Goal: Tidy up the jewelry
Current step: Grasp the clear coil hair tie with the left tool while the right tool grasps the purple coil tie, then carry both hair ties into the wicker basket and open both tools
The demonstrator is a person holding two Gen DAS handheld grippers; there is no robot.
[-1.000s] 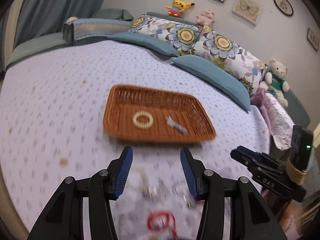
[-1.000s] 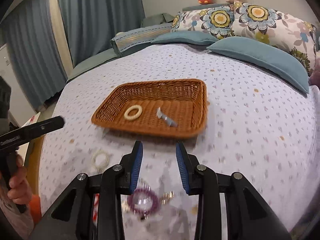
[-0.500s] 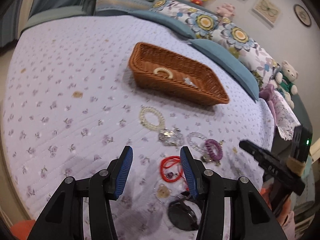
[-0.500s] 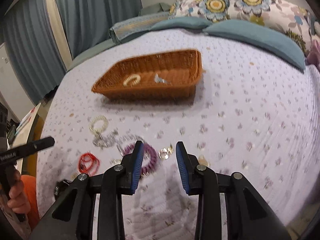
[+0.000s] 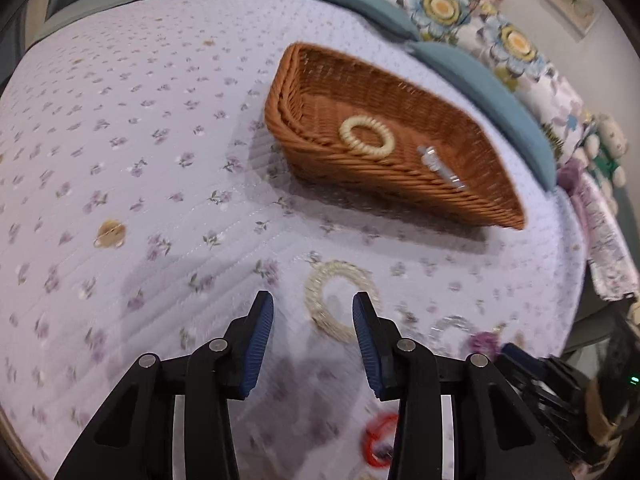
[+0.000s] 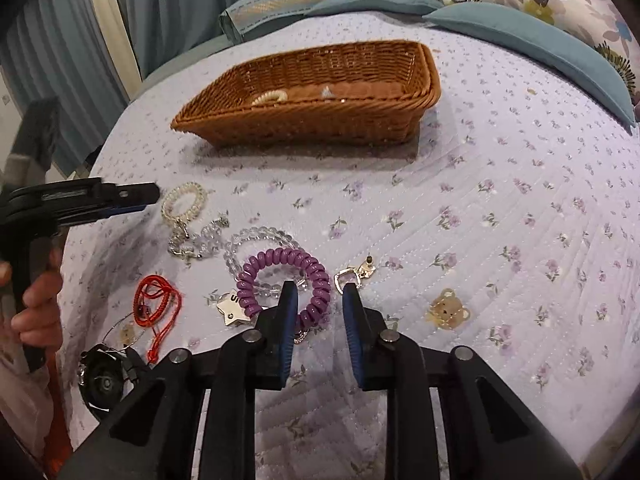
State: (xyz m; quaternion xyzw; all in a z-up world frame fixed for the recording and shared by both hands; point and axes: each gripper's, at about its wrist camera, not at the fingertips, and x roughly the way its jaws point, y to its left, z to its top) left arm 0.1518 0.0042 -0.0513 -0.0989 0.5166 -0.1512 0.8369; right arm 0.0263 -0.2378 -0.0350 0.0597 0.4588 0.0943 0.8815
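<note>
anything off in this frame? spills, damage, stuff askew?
Nothing damaged or spilled. The wicker basket sits flat on the bedspread, holding a cream coil ring and a small clear piece. The remaining jewelry lies loose and partly overlapping: the purple coil bracelet rests on the clear bead bracelet.

soft even indoor light, motion blur in left view, fisheye-warped edges.

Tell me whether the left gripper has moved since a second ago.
Yes. The left gripper has pulled back from the wicker basket and dropped toward the bedspread; its open jaws now frame the pearl bracelet lying short of the basket.
</note>
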